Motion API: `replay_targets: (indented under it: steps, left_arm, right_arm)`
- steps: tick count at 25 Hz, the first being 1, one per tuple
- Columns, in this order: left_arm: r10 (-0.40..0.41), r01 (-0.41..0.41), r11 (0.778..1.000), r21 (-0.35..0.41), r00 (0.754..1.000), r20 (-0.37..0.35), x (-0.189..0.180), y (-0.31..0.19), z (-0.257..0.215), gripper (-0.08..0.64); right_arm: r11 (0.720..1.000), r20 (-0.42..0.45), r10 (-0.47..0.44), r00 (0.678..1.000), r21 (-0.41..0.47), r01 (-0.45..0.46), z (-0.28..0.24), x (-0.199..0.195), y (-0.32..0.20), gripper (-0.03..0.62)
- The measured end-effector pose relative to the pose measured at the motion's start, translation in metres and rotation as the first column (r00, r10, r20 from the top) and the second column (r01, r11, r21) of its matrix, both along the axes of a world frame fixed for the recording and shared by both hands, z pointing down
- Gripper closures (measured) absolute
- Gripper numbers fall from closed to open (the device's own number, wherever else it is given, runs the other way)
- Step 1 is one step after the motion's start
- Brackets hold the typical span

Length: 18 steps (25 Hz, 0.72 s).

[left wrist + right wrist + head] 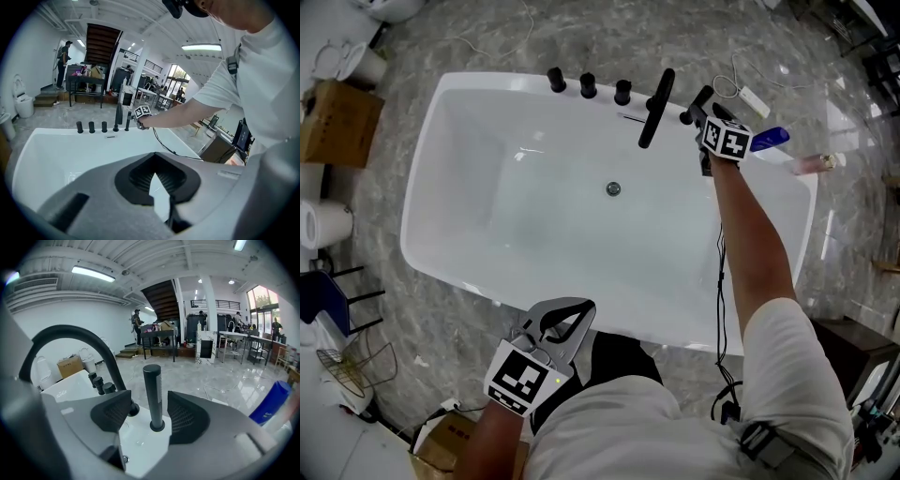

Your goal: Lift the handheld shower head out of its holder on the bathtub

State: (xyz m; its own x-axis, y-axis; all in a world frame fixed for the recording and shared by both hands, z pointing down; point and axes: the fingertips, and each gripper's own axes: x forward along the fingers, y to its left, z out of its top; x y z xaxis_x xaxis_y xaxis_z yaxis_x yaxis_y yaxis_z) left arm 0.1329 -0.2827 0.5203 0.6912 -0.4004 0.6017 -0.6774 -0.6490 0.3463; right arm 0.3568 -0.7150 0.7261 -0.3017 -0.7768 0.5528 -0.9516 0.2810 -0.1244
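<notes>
Left gripper (pixel 575 306) hangs just over the near rim of the white bathtub (pixel 422 234). Its fingers are clenched tip to tip with nothing between them.

The tub basin is bare except for the round drain (pixel 613 188) near the middle.

My right arm reaches across the right end of the tub to the far rim. Along that rim, left to right, stand three black knobs (pixel 588 85), then the arched black spout (pixel 656 108), which leans out over the basin. The handheld shower head (pixel 153 390) comes last. It is a dark straight wand standing upright in its round holder on the rim, just right of the spout's base.

Right gripper (pixel 150 398) has its fingers released and spread wide. The wand stands between the two ribbed pads (pixel 112 411), with a gap showing on each side, so neither pad touches it.

Beyond the rim, to the right, a blue bottle (pixel 769 138) lies on the grey marble floor.
</notes>
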Motion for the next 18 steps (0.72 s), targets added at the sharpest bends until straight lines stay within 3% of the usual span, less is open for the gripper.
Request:
replay_targets:
  steps: [18]
  left_arm:
    - [-0.044,0.044,0.998,-0.046,0.999,-0.003,-0.01,-0.002,0.02,0.554]
  right_arm:
    - [0.997,0.014,0.069,0.998,-0.025,-0.069,0.026,-0.007,-0.039,0.358]
